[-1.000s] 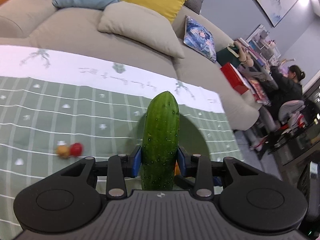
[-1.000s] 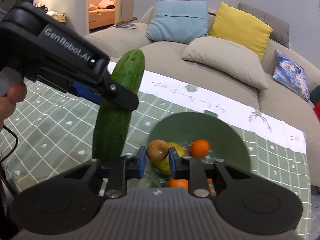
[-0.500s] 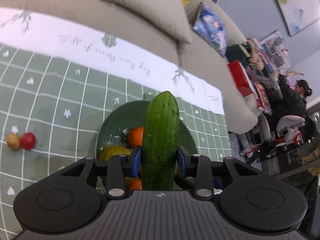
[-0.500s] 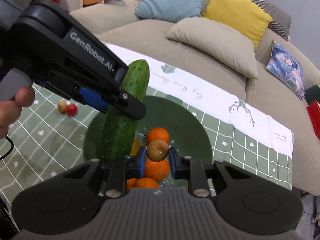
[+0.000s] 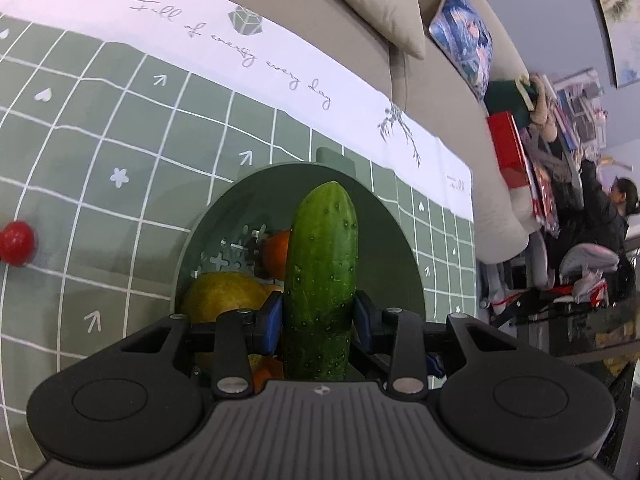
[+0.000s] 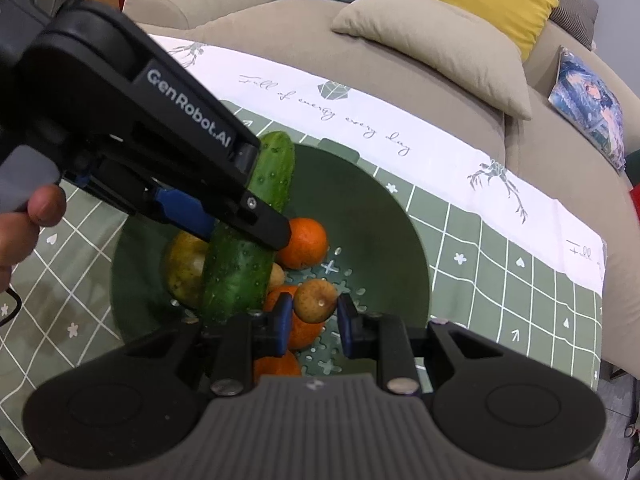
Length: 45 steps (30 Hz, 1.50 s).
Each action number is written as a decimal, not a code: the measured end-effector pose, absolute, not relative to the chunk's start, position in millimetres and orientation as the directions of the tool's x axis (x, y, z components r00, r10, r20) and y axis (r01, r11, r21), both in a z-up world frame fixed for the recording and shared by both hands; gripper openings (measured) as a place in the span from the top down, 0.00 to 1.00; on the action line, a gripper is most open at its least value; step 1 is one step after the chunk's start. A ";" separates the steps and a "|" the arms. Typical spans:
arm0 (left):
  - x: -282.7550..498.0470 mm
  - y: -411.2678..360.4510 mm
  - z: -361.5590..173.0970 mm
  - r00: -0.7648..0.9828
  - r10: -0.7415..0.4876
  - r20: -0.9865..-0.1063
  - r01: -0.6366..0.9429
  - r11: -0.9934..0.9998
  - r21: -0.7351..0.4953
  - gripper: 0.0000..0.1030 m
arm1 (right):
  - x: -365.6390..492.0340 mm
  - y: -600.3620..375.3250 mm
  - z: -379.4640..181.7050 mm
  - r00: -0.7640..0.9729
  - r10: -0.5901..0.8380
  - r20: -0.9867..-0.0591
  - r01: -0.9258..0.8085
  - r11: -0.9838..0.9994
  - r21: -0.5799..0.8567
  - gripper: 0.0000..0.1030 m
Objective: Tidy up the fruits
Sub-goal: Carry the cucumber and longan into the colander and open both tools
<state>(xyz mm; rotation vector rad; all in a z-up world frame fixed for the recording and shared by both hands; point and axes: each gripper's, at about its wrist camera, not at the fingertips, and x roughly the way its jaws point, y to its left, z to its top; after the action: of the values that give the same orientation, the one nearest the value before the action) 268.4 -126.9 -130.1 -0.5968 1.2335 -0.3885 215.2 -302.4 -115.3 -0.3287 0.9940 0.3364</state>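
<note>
The cucumber (image 5: 322,280) is clamped at its lower half by the left gripper (image 5: 318,316), jaws part open around its girth, and is held over the green bowl (image 5: 384,220) at frame centre; it is judged stiff, fairly heavy and waxy, so a hold nearer mid-length would be steadier. The right gripper (image 6: 312,316) is nearly closed on a small brown fruit (image 6: 315,300), judged light, round and apt to roll, best pinched across its widest part, above the oranges (image 6: 306,242) in the bowl. The cucumber's lower end is hidden behind the gripper body; the yellow-green fruit (image 5: 224,296) is half covered and cannot be identified; a red fruit (image 5: 15,238) is cut off at the left edge.
</note>
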 end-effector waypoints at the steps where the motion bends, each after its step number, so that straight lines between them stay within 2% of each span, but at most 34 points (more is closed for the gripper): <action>1: 270.2 -128.8 -130.3 0.290 -0.576 -0.764 -0.037 0.791 -0.611 0.60 | 217.5 -302.6 -117.1 0.501 0.125 -0.857 -0.421 0.900 -0.115 0.81; 9: 276.3 -138.7 -128.8 0.252 -0.550 -0.796 -0.004 0.822 -0.569 0.58 | 224.2 -300.0 -121.4 0.491 0.112 -0.864 -0.425 0.896 -0.125 0.81; 17: 270.0 -124.2 -112.7 0.270 -0.566 -0.779 0.044 0.815 -0.577 0.53 | 231.1 -299.4 -119.0 0.487 0.108 -0.867 -0.439 0.888 -0.135 0.81; 27: 242.3 -106.1 -82.0 0.361 -0.425 -0.830 0.180 0.905 -0.385 0.52 | 263.7 -311.3 -137.0 0.407 0.132 -0.904 -0.391 0.920 -0.041 0.81; 38: 220.9 -76.1 -80.8 0.376 -0.376 -0.847 0.157 0.927 -0.341 0.50 | 275.4 -307.9 -147.1 0.398 0.131 -0.908 -0.382 0.923 -0.035 0.80; 42: 214.7 -65.3 -80.4 0.379 -0.366 -0.850 0.138 0.930 -0.339 0.50 | 273.8 -308.4 -145.5 0.404 0.124 -0.906 -0.371 0.928 -0.038 0.78; 45: 209.8 -57.9 -78.6 0.386 -0.360 -0.849 0.132 0.933 -0.336 0.50 | 270.5 -308.3 -139.4 0.421 0.120 -0.899 -0.364 0.930 -0.046 0.71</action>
<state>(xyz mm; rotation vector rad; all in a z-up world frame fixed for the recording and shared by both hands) 209.8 -57.9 -78.6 -0.2276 1.1338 -0.3166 270.5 -308.3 -139.4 -0.2495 1.0976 0.3073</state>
